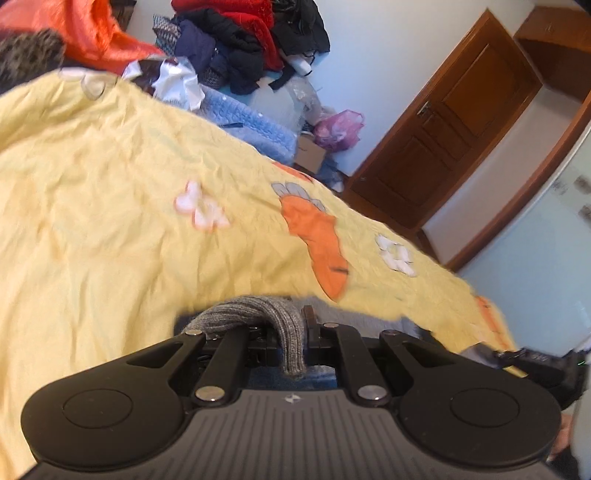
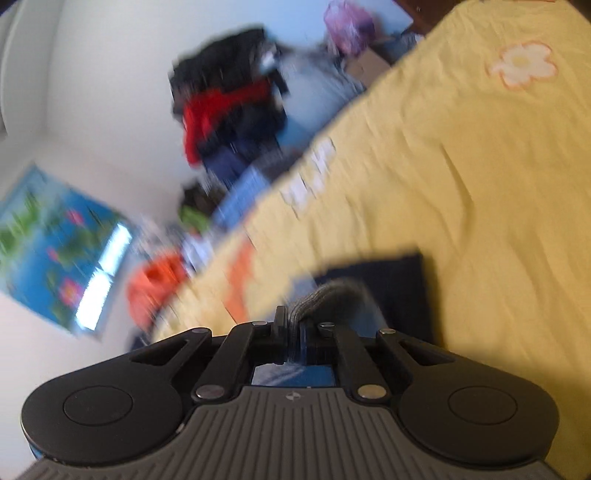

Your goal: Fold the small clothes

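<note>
A grey ribbed knit garment (image 1: pixel 258 314) is pinched in my left gripper (image 1: pixel 291 332), which is shut on its edge above the yellow bed cover (image 1: pixel 110 203). My right gripper (image 2: pixel 293 325) is shut on another part of the same grey knit (image 2: pixel 332 291), held above the cover (image 2: pixel 480 184). A dark navy cloth (image 2: pixel 391 280) lies just beyond the right fingers. The right gripper's black body also shows in the left wrist view (image 1: pixel 535 363) at the lower right. The right wrist view is blurred.
A pile of dark and red clothes (image 1: pixel 243 40) and an orange cloth (image 1: pixel 92 33) lie at the bed's far side. A light blue blanket (image 1: pixel 251 125), a pink bag (image 1: pixel 338 129) and a wooden door (image 1: pixel 454 122) stand beyond the bed's edge.
</note>
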The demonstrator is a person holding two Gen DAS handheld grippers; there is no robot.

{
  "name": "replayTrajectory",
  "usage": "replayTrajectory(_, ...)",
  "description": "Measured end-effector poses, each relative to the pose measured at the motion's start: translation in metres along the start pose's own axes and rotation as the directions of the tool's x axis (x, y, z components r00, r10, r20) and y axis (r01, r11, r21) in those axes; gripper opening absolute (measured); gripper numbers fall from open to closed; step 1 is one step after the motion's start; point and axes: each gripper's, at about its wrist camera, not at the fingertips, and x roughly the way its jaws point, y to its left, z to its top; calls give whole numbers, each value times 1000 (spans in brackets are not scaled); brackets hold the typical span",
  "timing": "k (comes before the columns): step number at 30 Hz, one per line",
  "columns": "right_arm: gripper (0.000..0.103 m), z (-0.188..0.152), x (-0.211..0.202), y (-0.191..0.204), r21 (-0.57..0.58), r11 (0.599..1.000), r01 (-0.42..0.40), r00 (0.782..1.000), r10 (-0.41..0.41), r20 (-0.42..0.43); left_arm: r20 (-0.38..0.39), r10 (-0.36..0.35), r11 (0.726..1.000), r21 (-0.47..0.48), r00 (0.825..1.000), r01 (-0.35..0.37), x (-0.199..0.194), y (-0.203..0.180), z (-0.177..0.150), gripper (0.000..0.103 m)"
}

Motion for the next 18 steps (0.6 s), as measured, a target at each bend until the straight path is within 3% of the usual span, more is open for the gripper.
replayTrajectory(2, 15, 13, 18, -6, 36, 999, 38, 999, -38, 8, -56, 77, 997, 26, 995, -76, 31, 0, 8, 10)
replayTrajectory(4, 20, 16, 32, -12, 59, 996, 66, 998, -67, 9, -124, 95, 995, 13, 988, -94, 52, 6, 9, 11)
replayTrajectory(6, 40, 15, 35, -11, 92, 989, 115, 993, -114, -9, -150, 74, 993, -77, 986, -86, 50, 16, 8, 12)
replayTrajectory(7, 58, 13, 28, -7, 96, 990, 105, 994, -105, 2, -116, 37, 994, -102, 993, -49, 40, 19, 6, 15)
replayTrajectory(8, 78, 10, 20, -3, 83, 994, 66, 997, -69, 35, -82, 2, 994, -105, 997, -11, 28, 20, 5, 26)
replayTrajectory(9, 86, 9, 10, 2, 74, 997, 23, 997, -28, 65, -58, -18, 994, -106, 998, 12, 18, 22, 5, 36)
replayTrajectory(10, 94, 10, 1, 2, 78, 997, -16, 996, 9, 93, -40, -20, 993, -119, 999, 16, 10, 27, 6, 69)
replayTrajectory(11, 93, 12, -4, 0, 100, 994, -51, 994, 41, 100, -25, -7, 987, -160, 1000, 3, 1, 34, 7, 93)
replayTrajectory(12, 90, 17, -7, -6, 152, 986, -73, 994, 60, 86, -2, 13, 976, -218, 1000, -13, -10, 41, 6, 94)
replayTrajectory(14, 84, 17, -18, -16, 277, 955, -107, 993, 89, 79, 41, -26, 955, -293, 999, 37, -36, 52, -6, 94)
replayTrajectory(16, 84, 8, -36, -13, 251, 957, -143, 988, 123, 91, 51, -38, 953, -298, 998, 52, -63, 49, -26, 94)
replayTrajectory(18, 84, -3, -54, -14, 230, 966, -117, 992, 105, 64, 46, -40, 963, -265, 998, 50, -87, 41, -54, 94)
